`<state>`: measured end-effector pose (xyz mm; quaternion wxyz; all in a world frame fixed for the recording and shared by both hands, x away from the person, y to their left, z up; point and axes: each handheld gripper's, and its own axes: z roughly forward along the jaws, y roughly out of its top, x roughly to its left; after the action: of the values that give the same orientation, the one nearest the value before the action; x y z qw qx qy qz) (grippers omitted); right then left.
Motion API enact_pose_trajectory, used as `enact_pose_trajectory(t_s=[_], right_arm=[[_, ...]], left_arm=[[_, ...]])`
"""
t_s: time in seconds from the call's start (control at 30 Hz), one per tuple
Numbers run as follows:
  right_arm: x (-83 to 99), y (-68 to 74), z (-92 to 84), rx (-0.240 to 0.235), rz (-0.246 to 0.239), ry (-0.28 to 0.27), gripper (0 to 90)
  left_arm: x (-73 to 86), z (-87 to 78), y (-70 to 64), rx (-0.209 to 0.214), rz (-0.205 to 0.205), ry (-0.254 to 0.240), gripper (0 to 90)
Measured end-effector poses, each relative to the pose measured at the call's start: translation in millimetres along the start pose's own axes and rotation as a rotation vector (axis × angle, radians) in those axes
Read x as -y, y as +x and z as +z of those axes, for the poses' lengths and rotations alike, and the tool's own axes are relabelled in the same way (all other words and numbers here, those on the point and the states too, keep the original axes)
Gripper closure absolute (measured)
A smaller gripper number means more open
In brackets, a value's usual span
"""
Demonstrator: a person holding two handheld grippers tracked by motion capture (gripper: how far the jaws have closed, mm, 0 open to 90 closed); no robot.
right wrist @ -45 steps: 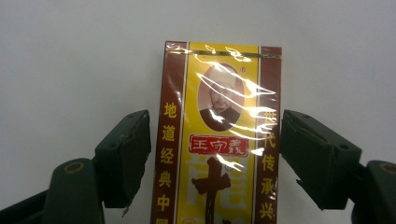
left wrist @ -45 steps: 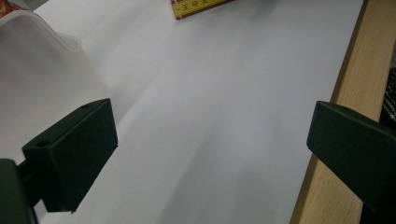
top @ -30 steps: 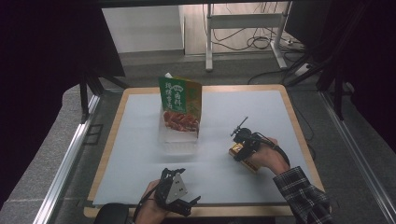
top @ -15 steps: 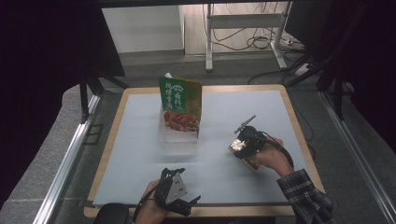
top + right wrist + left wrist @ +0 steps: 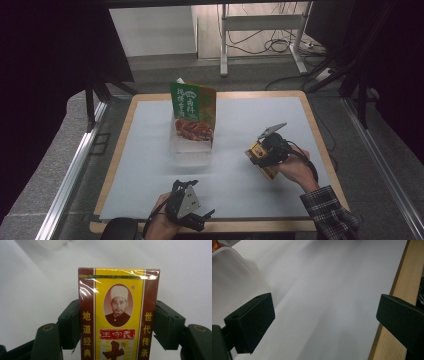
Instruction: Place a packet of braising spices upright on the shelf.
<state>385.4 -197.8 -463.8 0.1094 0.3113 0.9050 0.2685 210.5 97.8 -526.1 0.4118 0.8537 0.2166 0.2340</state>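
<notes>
The box [image 5: 118, 315], yellow with dark red side bands and wrapped in shiny film, sat between the jaws of the right hand-held gripper [image 5: 117, 325], which pinched it by its two long sides. Its printed face was turned toward that gripper's camera, and its top edge stood out beyond the jaw tips. In the high view the box [image 5: 261, 161] was held clear of the worktop [image 5: 250, 235], tilted, on the near right part of the white sheet [image 5: 240, 130], with the right hand [image 5: 296, 170] wrapped around the right hand-held gripper [image 5: 260, 155] just behind it.

Ahead of that gripper and to its left, well apart, a green pouch [image 5: 194, 117] stood upright in a clear tub [image 5: 191, 149] near the middle of the sheet.

The left hand-held gripper [image 5: 192, 217] was at the near edge of the worktop, well apart from the box and from the pouch, held in the left hand [image 5: 162, 227]. Its jaws were spread wide with nothing between them; in its own view they framed bare sheet [image 5: 324, 302], with the wooden rim [image 5: 404, 277] beside one jaw and a corner of the tub [image 5: 234, 272] beyond the other.
</notes>
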Motion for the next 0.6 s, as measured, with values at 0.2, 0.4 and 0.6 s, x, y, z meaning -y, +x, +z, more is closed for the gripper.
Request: enact_pose_trajectory(t_s=[0.2,0.4,0.6], right_arm=[[-3.0,2.6,-6.2,-0.027,0.002,-0.074,31.6],[-6.2,4.4,-9.8,-0.041,-0.002,-0.148,31.6],[-10.7,7.3,-14.9,-0.040,-0.020,-0.231,31.6]], left_arm=[[0.2,-0.3,0.5,0.003,-0.005,-0.002,1.6],[0.4,-0.8,1.5,0.008,-0.016,-0.009,1.5],[0.6,-1.5,2.9,0.013,-0.026,-0.015,1.5]])
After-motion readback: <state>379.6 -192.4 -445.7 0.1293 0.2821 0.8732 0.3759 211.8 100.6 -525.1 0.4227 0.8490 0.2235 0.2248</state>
